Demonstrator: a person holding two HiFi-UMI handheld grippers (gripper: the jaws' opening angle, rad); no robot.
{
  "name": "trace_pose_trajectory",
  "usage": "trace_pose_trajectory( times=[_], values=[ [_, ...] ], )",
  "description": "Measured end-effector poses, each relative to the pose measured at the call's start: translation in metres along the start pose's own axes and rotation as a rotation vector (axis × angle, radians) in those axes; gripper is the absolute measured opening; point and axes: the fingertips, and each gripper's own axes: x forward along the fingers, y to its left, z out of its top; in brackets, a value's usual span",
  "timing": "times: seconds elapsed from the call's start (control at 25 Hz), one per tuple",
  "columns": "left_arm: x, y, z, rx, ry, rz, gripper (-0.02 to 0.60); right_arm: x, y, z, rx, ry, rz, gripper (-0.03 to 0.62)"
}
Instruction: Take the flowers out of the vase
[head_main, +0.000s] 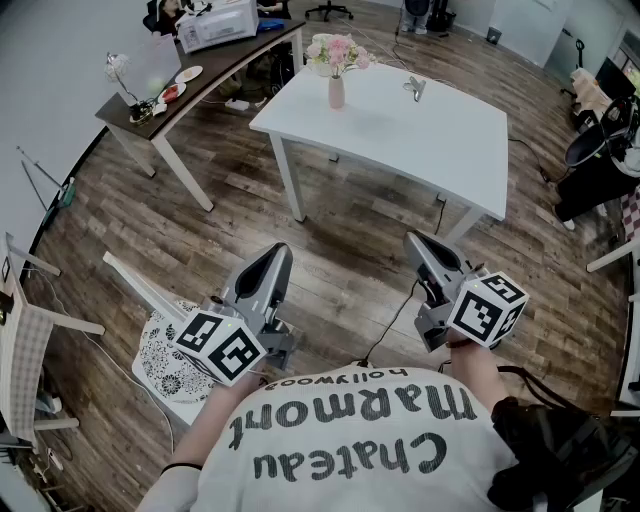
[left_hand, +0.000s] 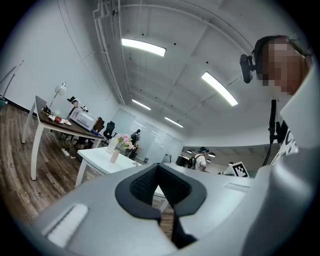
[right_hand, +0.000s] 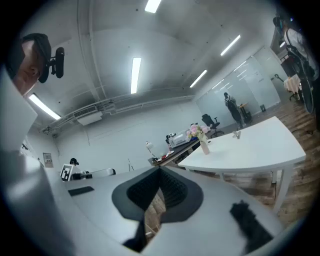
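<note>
A small pink vase (head_main: 336, 92) with pink and white flowers (head_main: 334, 51) stands near the far left corner of a white table (head_main: 420, 140). The flowers (left_hand: 123, 142) and vase (left_hand: 115, 156) show far off in the left gripper view, and the flowers (right_hand: 198, 132) and vase (right_hand: 204, 147) likewise in the right gripper view. My left gripper (head_main: 275, 252) and right gripper (head_main: 418, 242) are held close to my body, well short of the table, both pointing level. Each one's jaws meet at the tips with nothing between them.
A small metal clip-like object (head_main: 414, 88) lies on the white table's far side. A dark wooden desk (head_main: 200, 75) with a printer, lamp and plates stands to the left. A white chair (head_main: 165, 340) sits by my left gripper. Office chairs stand at the right.
</note>
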Motion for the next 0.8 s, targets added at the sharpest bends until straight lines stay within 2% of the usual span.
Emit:
trace_pose_trajectory(
  times=[0.36,0.52,0.68,0.8],
  values=[
    [0.032,-0.009,-0.006,0.008,-0.014,0.022,0.006,-0.008,-0.031,0.017,-0.028,-0.002,0.033,0.014],
    [0.042,-0.008,-0.014,0.008,-0.039,0.067,0.006,-0.017,-0.048,0.008,-0.109,0.063,0.045,0.015],
    [0.059,-0.007,-0.028,0.009,-0.037,0.099,0.005,-0.019,-0.083,0.003,-0.230,0.108,-0.009,0.015],
    [0.071,-0.005,-0.029,0.022,-0.014,0.094,0.006,-0.005,-0.092,0.008,-0.225,0.100,-0.007,0.015]
  ],
)
